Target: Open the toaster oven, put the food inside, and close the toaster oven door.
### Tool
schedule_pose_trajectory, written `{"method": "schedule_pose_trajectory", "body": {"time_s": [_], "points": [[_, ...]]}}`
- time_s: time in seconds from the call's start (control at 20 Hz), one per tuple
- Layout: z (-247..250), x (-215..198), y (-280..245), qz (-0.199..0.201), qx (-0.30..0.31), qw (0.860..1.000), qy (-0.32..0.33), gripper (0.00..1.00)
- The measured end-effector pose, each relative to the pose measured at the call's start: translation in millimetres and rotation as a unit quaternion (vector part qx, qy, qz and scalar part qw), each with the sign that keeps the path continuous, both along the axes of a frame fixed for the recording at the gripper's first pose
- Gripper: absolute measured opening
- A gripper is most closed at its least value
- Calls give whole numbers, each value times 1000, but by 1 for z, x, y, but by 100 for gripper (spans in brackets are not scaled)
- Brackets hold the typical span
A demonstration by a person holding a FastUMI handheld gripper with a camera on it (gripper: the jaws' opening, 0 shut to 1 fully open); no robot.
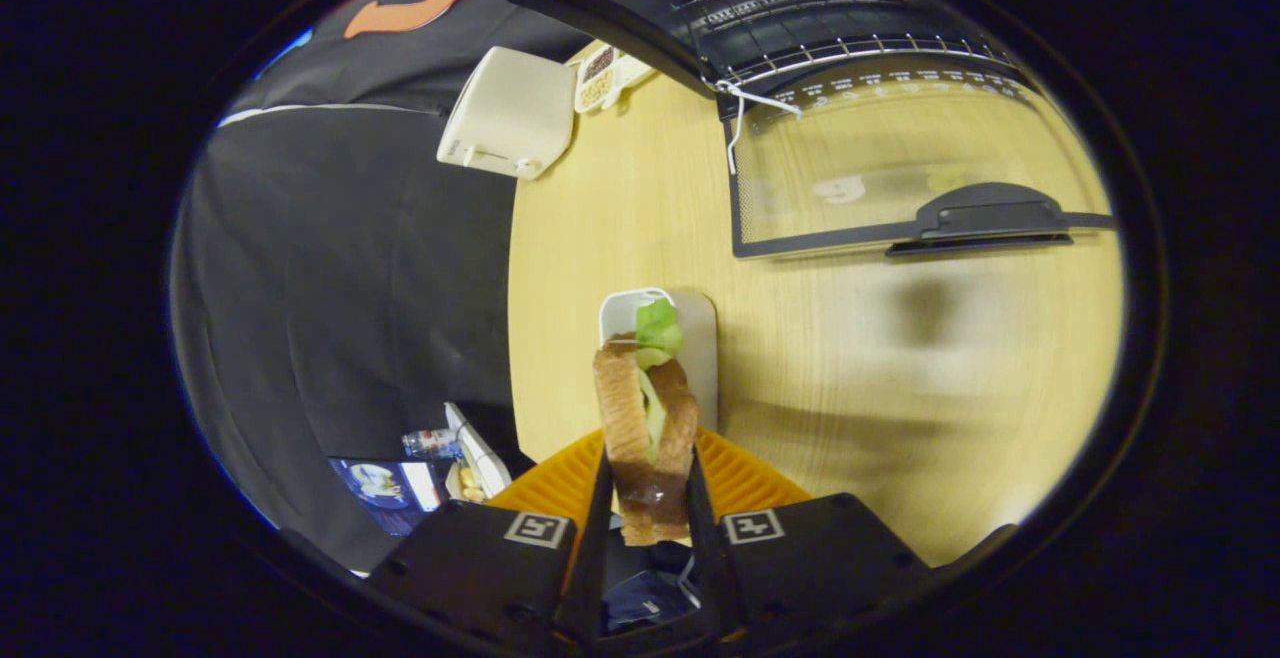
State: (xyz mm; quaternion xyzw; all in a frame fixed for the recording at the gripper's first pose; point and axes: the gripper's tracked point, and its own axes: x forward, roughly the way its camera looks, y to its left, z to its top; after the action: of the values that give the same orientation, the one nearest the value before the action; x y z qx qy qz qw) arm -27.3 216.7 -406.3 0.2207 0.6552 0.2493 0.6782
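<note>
The sandwich [645,408] (lettuce protruding) is being gripped between both fingers [648,513] above an orange plate [745,478] on the worktop [620,238]. Beyond, the toaster oven door [900,178] is being held fully open.

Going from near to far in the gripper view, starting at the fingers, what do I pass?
Gripper shut on the brown sandwich with green lettuce → ridged orange plate → small white container → open glass toaster oven door with black handle → wire rack inside the oven.
</note>
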Motion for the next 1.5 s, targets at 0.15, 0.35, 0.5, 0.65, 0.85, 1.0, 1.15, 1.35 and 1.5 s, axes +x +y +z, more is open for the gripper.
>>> {"method": "schedule_pose_trajectory", "body": {"time_s": [0.15, 0.35, 0.5, 0.65, 0.85, 1.0, 1.15, 1.35, 1.5], "points": [[17, 3, -5, -2, 7, 1000, -3, 37], [54, 4, -22, -23, 44, 999, 0, 35], [81, 16, -42, -46, 65, 997, -24, 35], [109, 43, -72, -93, 83, 990, -63, 35], [117, 76, -123, -175, 82, 976, -99, 35], [108, 103, -145, -241, 81, 961, -109, 35], [102, 129, -161, -305, 108, 939, -119, 35], [80, 178, -158, -377, 141, 903, -151, 35], [68, 209, -157, -434, 170, 869, -164, 35]]}}
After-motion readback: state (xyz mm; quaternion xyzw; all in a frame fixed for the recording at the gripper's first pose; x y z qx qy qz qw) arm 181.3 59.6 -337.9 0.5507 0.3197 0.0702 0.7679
